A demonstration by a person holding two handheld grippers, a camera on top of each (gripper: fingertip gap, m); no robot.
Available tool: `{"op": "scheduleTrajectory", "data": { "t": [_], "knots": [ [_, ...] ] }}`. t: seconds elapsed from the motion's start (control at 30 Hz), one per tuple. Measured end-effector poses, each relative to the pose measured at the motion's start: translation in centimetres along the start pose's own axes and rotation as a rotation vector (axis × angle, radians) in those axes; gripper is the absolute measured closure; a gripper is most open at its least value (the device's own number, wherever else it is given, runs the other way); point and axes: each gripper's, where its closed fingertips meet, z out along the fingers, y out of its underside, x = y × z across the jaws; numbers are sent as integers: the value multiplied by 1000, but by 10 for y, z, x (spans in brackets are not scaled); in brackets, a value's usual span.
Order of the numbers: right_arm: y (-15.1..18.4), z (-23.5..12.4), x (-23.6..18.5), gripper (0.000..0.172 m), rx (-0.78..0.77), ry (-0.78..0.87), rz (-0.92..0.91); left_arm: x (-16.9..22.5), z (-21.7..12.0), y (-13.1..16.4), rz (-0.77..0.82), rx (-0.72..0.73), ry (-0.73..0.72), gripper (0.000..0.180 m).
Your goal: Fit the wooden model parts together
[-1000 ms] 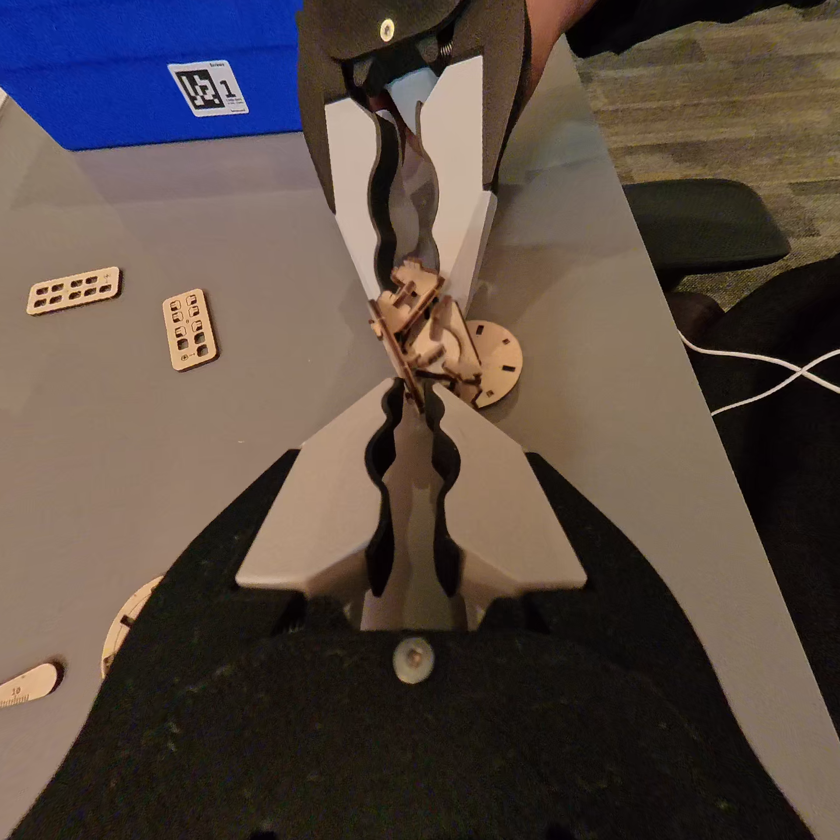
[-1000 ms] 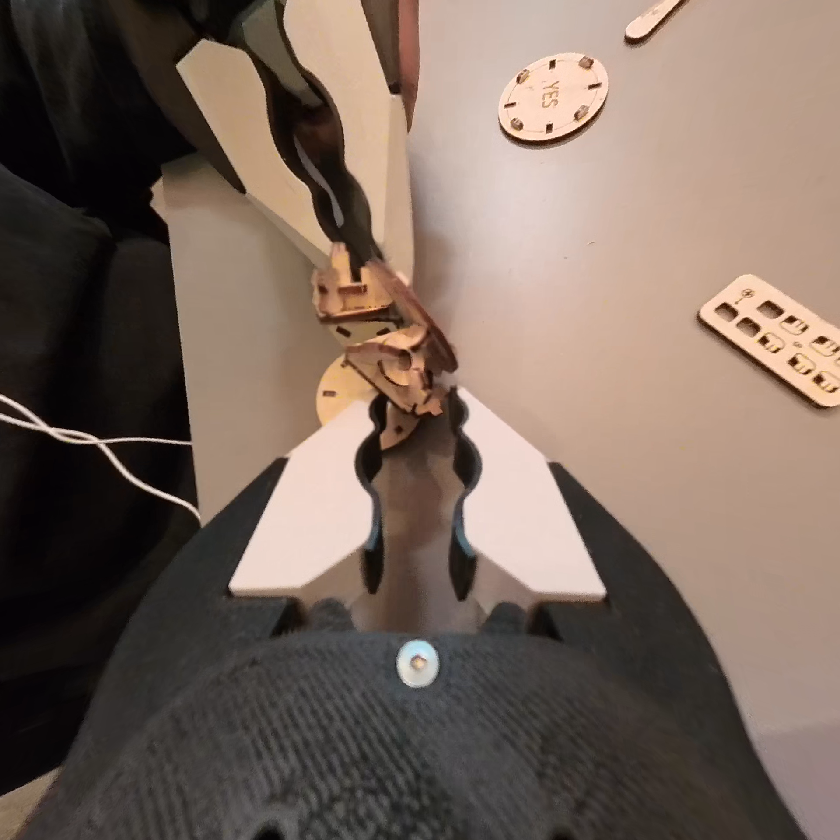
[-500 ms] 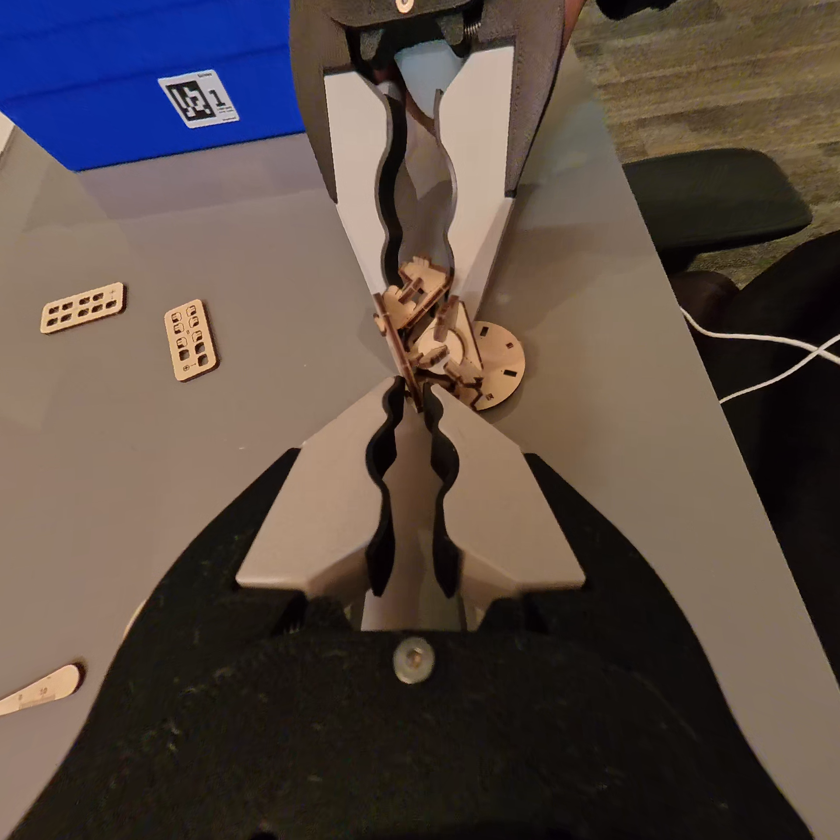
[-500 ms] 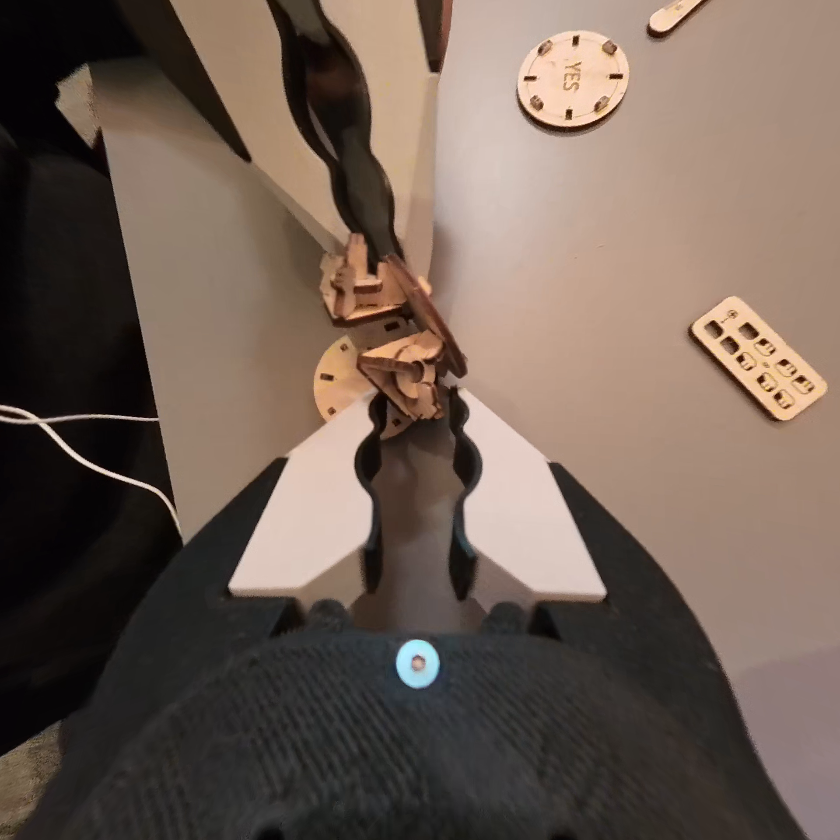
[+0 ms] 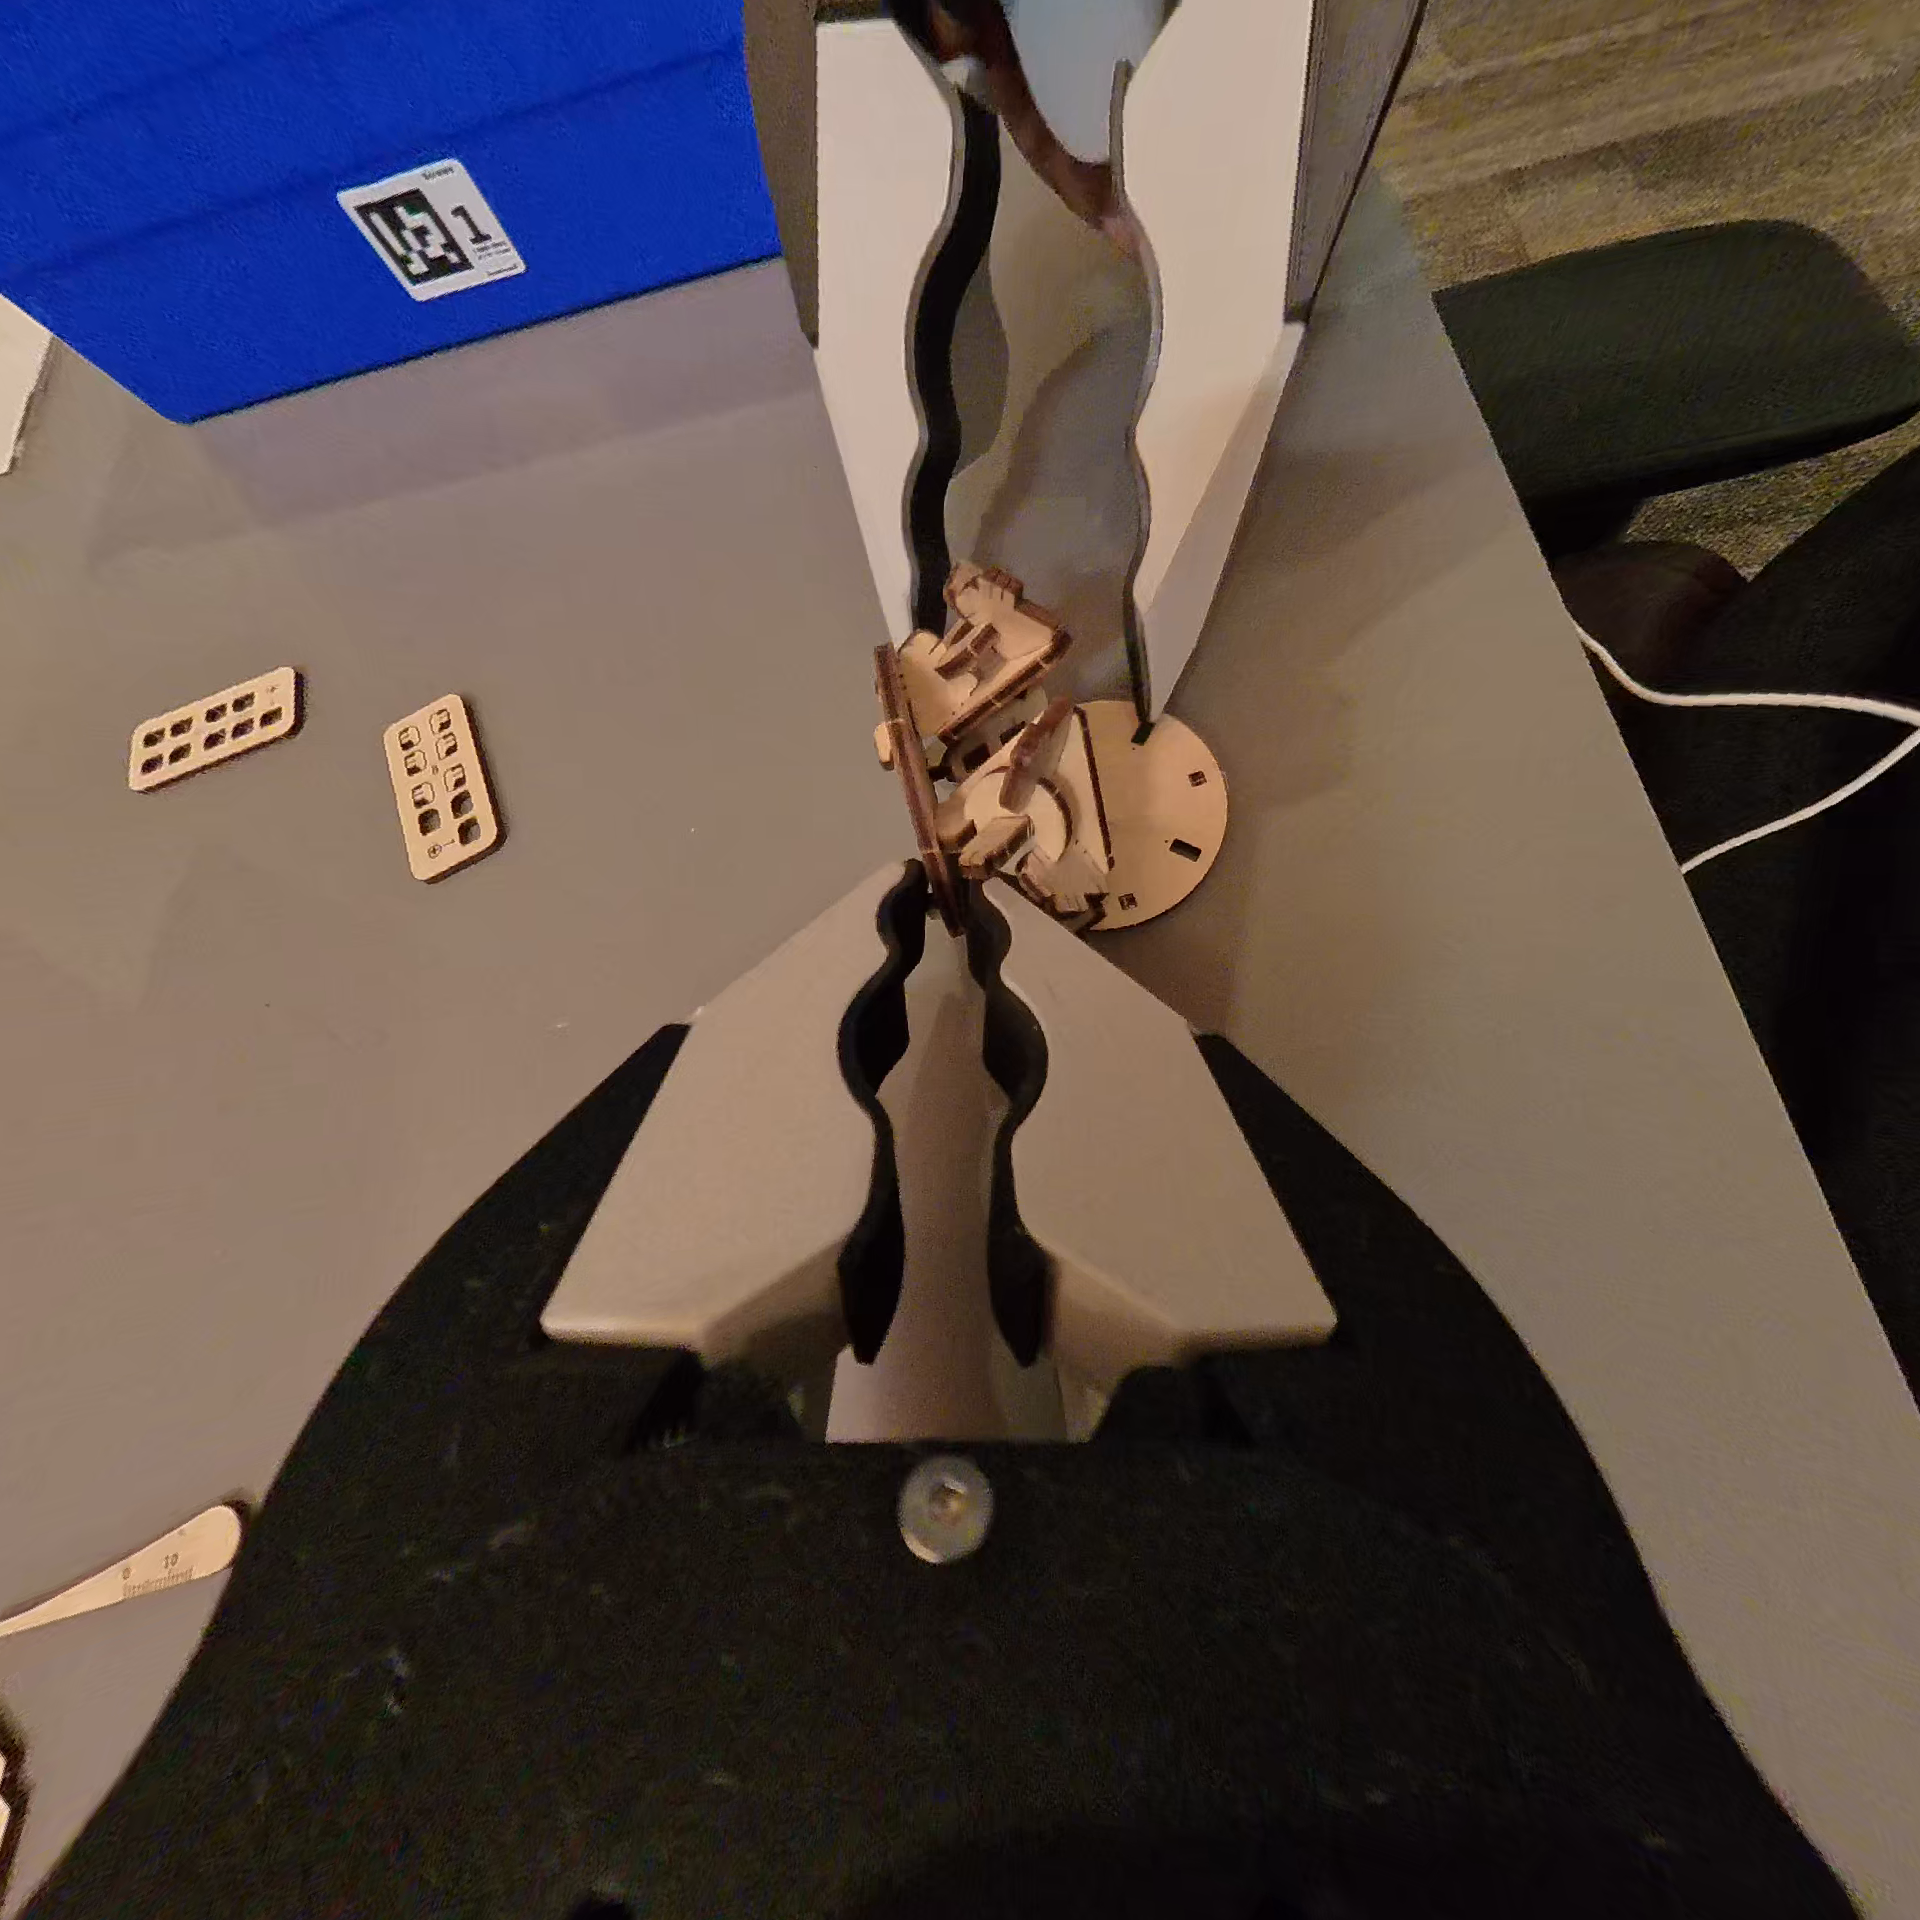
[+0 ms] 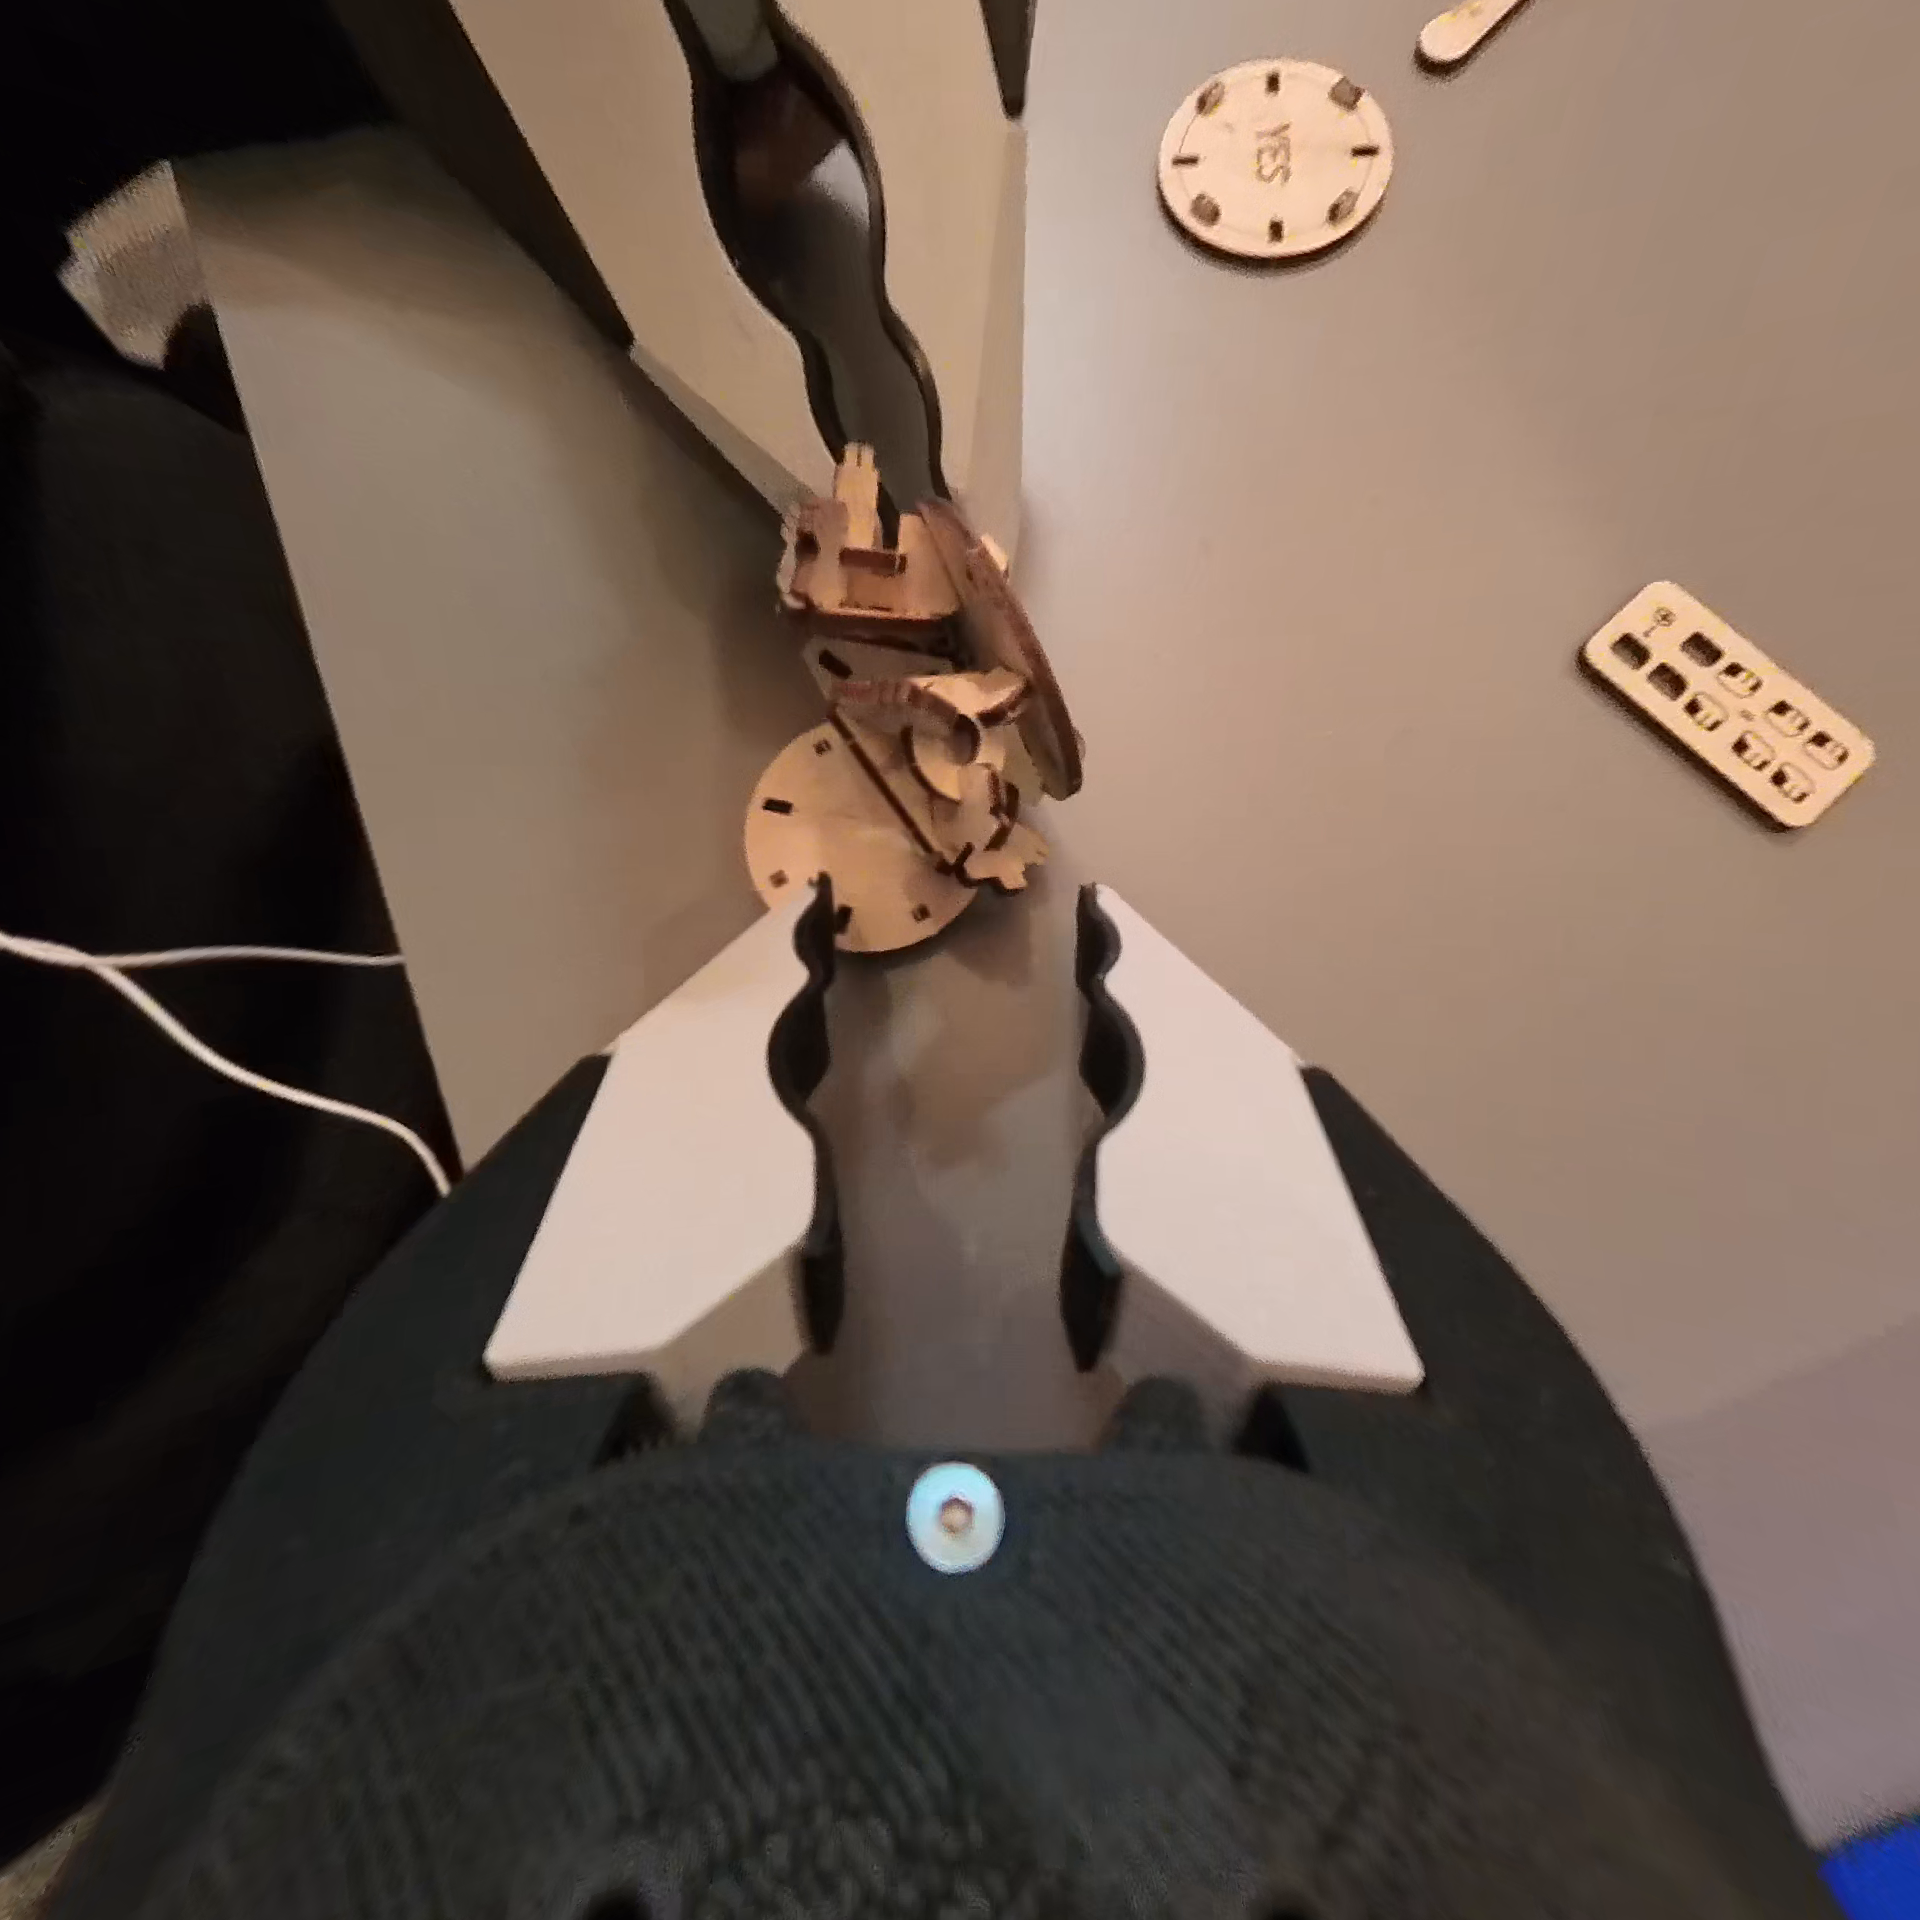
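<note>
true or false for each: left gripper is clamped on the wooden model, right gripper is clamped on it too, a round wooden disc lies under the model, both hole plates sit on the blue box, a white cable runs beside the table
1. The left gripper is clamped on the wooden model. True: its fingers pinch the model's thin edge.
2. The right gripper is clamped on it too. False: its fingers stand wide apart, short of the model.
3. A round wooden disc lies on the table under the model. True.
4. Both hole plates sit on the blue box. False: the two hole plates lie flat on the grey table.
5. A white cable runs beside the table. True.
</note>
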Motion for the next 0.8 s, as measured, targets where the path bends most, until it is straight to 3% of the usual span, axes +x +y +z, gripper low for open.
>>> {"op": "scheduleTrajectory", "data": {
  "t": [0.23,0.8],
  "knots": [
    [-12,-7,-3,150,110,-67,193,3,0,-1,42,-6,-26,177],
    [-13,-5,-9,148,224,-159,362,5,-2,-1,74,-28,-58,175]
  ]
}}
